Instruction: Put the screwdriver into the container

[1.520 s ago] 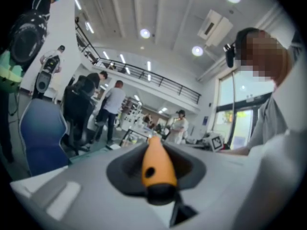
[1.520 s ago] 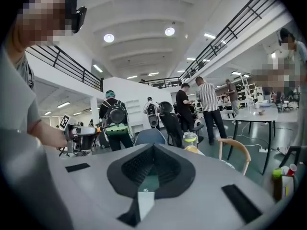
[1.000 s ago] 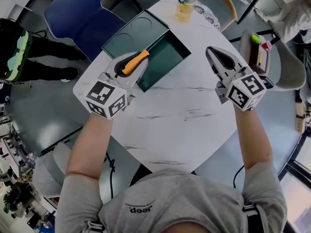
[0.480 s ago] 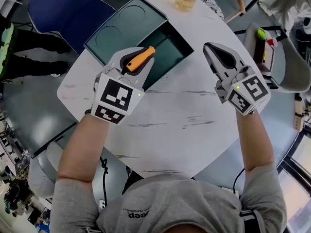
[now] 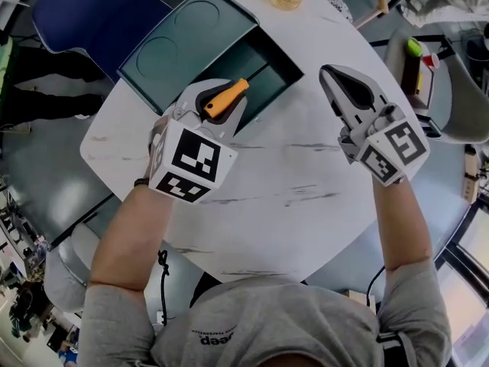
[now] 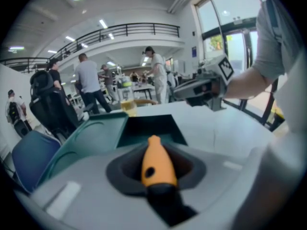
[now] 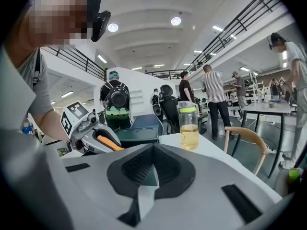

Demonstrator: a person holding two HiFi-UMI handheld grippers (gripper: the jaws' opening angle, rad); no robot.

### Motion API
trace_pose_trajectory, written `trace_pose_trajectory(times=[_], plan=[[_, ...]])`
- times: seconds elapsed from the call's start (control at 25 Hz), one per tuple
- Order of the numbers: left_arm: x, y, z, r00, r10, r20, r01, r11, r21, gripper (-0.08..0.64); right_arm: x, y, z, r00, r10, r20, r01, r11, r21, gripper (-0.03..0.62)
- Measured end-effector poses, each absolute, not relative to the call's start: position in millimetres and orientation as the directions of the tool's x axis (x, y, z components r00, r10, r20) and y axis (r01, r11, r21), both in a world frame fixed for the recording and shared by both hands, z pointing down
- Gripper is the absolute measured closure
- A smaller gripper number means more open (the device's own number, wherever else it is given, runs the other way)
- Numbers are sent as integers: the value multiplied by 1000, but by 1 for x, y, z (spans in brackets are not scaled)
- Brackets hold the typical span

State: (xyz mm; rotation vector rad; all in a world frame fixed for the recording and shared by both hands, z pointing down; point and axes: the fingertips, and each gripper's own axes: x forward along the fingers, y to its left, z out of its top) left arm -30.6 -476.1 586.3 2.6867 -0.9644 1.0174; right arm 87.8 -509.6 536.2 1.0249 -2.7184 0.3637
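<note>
White marbled table [image 5: 306, 197], busy hall [image 7: 158, 37]: left hand-held gripper [image 5: 228, 98] grips screwdriver [image 5: 234, 93], right hand-held gripper [image 5: 330, 75] sits closed.

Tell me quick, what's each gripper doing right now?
Left gripper: closed on the screwdriver, gripping its orange handle.
Right gripper: closed, holding nothing.

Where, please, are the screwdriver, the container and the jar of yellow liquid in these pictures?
screwdriver [image 5: 226, 99]: head view, on its orange handle.
container [image 5: 275, 67]: head view, on its bare inner floor.
jar [image 7: 189, 131]: right gripper view, on its glass body.
</note>
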Motion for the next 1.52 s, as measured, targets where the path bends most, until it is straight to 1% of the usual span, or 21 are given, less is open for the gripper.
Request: trace_pose_trajectory(times=[0.48,1.52], plan=[[-27,-475,600,560,-456,692,-580,-812,-66,460,93,-509,543,-735,-620,274,-672,721,-171,584],[-27,-476,606,532,-430,730,-585,-809,-50,459,88,-507,544,-740,-618,264,-667,724,-176,584]])
